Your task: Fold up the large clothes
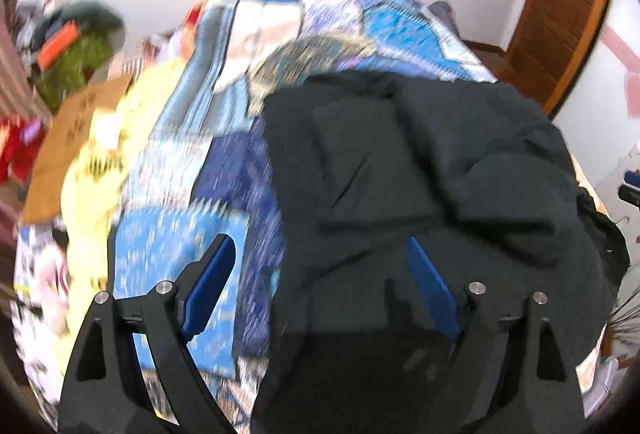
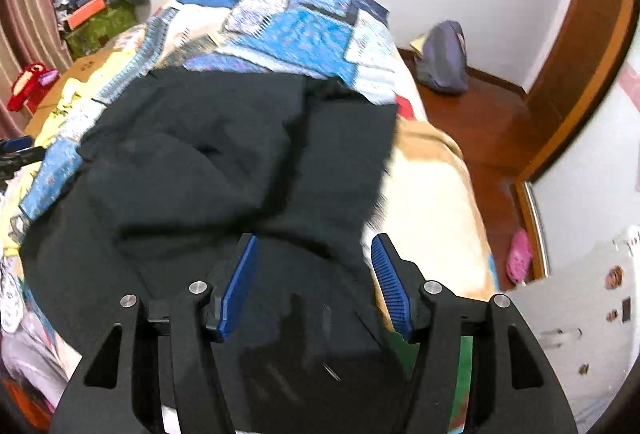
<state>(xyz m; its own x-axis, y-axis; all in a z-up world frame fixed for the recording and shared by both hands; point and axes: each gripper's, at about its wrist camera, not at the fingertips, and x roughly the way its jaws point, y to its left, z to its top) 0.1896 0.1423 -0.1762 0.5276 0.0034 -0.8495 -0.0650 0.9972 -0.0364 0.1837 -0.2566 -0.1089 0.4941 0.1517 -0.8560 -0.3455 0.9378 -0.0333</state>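
Note:
A large black garment lies rumpled in loose folds on the bed, over a blue patchwork quilt. My left gripper is open above the garment's near left edge, its left finger over the quilt and its right over the cloth. In the right wrist view the same garment spreads across the quilt. My right gripper is open above the garment's near right part and holds nothing. The view is motion-blurred.
A cream blanket covers the bed's right side. A cardboard box and a cluttered green box stand to the left. A grey bag sits on the wooden floor by the wall; a pink slipper lies right.

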